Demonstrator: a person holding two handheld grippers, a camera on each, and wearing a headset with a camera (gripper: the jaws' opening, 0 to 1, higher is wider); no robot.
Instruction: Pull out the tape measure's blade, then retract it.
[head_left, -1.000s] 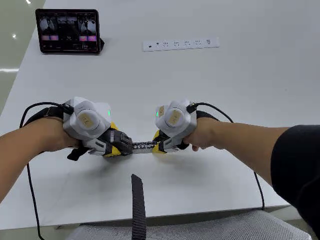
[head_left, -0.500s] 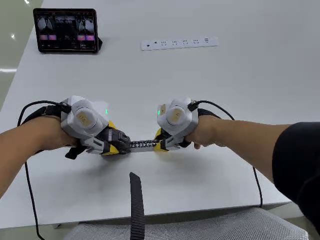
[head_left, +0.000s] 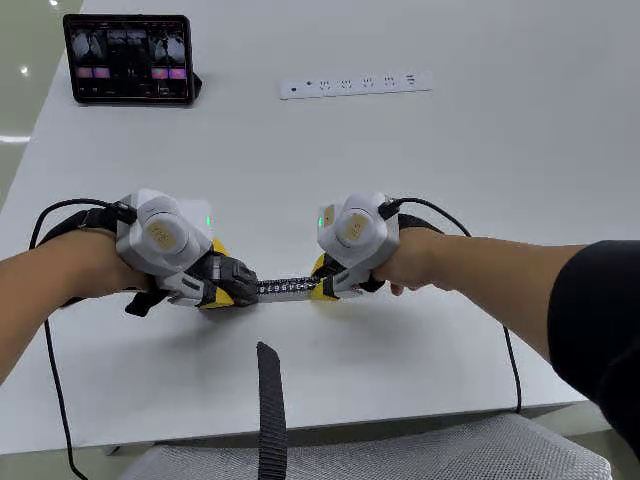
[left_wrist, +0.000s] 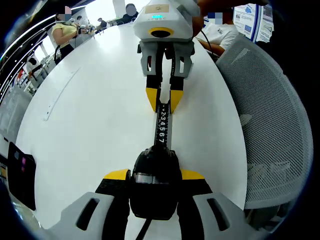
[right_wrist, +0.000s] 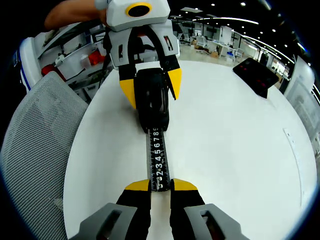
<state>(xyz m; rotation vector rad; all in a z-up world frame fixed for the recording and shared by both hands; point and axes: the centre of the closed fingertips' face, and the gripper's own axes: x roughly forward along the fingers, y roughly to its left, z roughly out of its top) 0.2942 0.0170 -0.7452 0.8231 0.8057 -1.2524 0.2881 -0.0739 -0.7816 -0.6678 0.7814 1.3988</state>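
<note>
One short stretch of blade (right_wrist: 158, 155) shows above your table (head_left: 430, 170). Your left gripper (left_wrist: 155, 175) clamps the tape measure (right_wrist: 152, 95); your right gripper (right_wrist: 160, 186) pinches the blade's tip

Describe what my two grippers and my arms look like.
The left gripper and right gripper match: each has a rounded white-grey body, a small green light and dark jaws with yellow tips. A black cable trails from each. A black sleeve covers the right upper arm, and both forearms are bare.
</note>
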